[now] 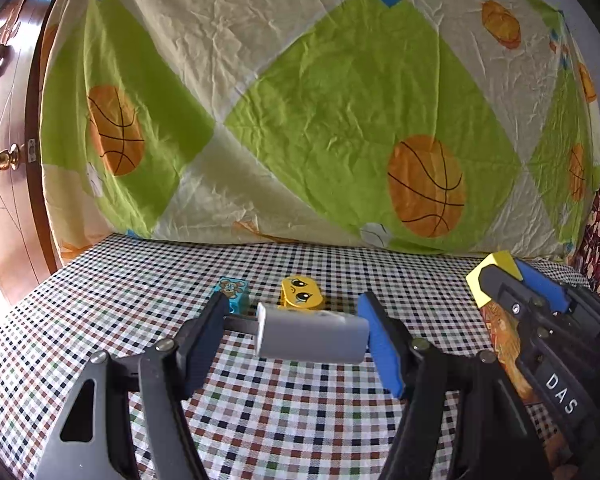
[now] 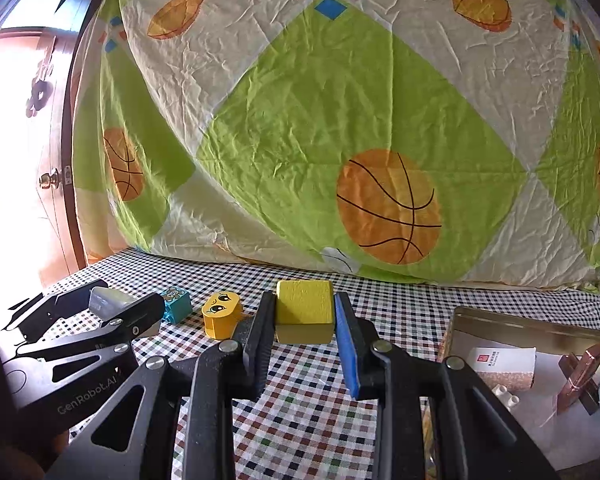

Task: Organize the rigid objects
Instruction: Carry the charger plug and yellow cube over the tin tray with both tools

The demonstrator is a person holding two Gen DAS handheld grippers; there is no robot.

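Note:
My left gripper (image 1: 296, 316) is shut on a grey flat block (image 1: 312, 336), held lengthwise above the checkered cloth; it also shows in the right wrist view (image 2: 108, 302). My right gripper (image 2: 304, 316) is shut on a yellow cube (image 2: 305, 312), which shows in the left wrist view (image 1: 496, 270) too. A yellow face brick (image 1: 302, 294) (image 2: 221, 314) and a teal cartoon brick (image 1: 232, 292) (image 2: 176, 305) lie on the cloth beyond the left gripper.
A gold metal tin (image 2: 528, 328) at the right holds a white card, a rose-gold lipstick (image 2: 580, 376) and small pieces. A basketball-print quilt (image 1: 320, 100) rises behind the checkered cloth (image 1: 284, 400). A wooden door (image 1: 4, 160) stands at the left.

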